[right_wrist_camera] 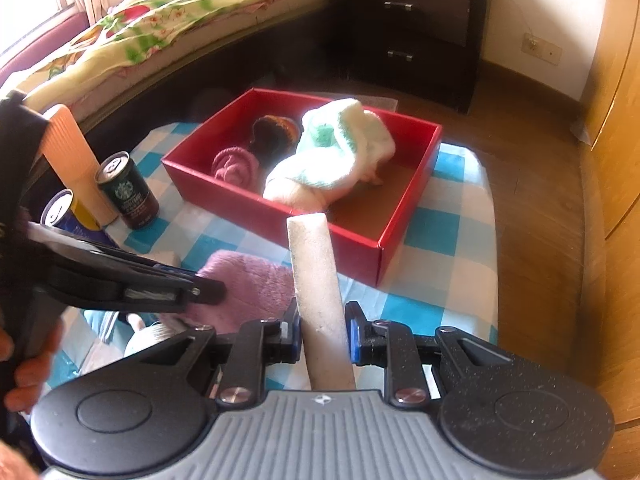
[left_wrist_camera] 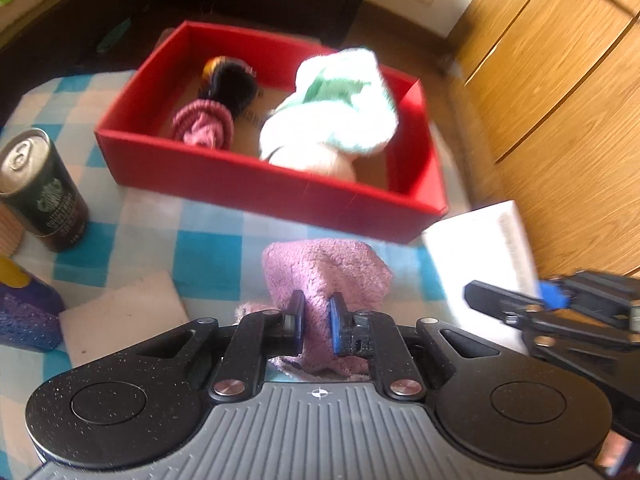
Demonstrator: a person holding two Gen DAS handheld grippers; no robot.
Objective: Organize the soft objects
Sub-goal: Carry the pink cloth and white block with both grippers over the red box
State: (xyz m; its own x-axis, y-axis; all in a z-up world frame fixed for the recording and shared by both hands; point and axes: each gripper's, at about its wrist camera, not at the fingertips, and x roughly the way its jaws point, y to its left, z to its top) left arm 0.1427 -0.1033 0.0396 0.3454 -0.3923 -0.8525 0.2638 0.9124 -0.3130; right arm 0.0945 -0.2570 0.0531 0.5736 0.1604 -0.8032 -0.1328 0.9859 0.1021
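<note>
Here, a checked blue-and-white cloth (right_wrist_camera: 448,236) covers the work surface, and on it sits a red cardboard box (left_wrist_camera: 256,184), open-topped and shallow, evidently the collecting place for soft things. Inside already: a fluffy white-and-green towel (left_wrist_camera: 340,120) heaped at the box's middle, a rolled pink ribbed sock (left_wrist_camera: 204,124) and a dark knitted ball (left_wrist_camera: 230,80) toward its left end. Outside the box, just in front of its near wall, a mauve terry cloth (left_wrist_camera: 328,272) lies crumpled; the left gripper (left_wrist_camera: 316,320) has its pads pressed into the near fold, clamped on it, likely so it can be lifted over the wall. The right gripper (right_wrist_camera: 324,332) is closed on a white foam block (right_wrist_camera: 316,288), stiff, flat and grainy, held edge-on pointing toward the box. Hard items stand apart at left, probably not meant for the box: a dark coffee can (left_wrist_camera: 44,192) and a ribbed peach cup (right_wrist_camera: 76,152). A second white foam pad (left_wrist_camera: 120,312) lies flat near the can.
</note>
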